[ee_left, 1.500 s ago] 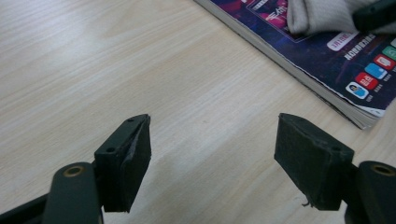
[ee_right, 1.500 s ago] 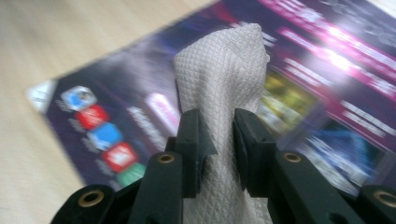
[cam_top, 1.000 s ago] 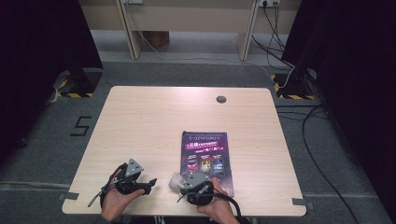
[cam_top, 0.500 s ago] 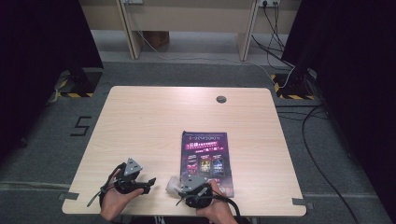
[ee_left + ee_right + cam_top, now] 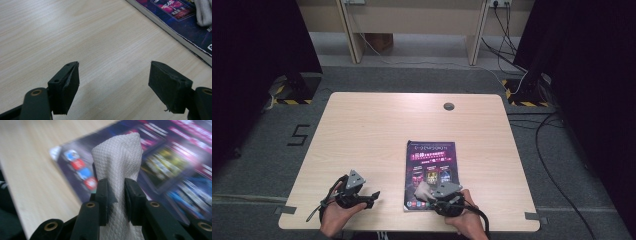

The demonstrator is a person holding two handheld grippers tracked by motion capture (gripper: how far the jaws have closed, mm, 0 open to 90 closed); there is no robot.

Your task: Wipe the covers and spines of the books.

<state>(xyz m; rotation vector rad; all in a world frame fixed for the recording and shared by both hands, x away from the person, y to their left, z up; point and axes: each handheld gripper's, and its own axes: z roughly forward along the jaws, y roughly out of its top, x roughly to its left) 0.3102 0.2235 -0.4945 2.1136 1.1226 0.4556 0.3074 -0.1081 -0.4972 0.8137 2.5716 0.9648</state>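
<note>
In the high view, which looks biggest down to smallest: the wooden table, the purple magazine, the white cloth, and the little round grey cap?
1. Light wooden table
2. Purple glossy magazine
3. White crumpled cloth, clamped in the right gripper
4. Round grey cap set in the tabletop; farther from the camera, but plainly smallest

A: What lies where on the pale wooden table [image 5: 377,130]?

B: The dark glossy magazine [image 5: 432,170] lies right of centre, toward my edge. My right gripper [image 5: 428,195] rests over its near corner, pinching a white quilted paper towel [image 5: 117,165]. My left gripper [image 5: 374,197] sits left of the magazine, well apart, on bare wood.
</note>
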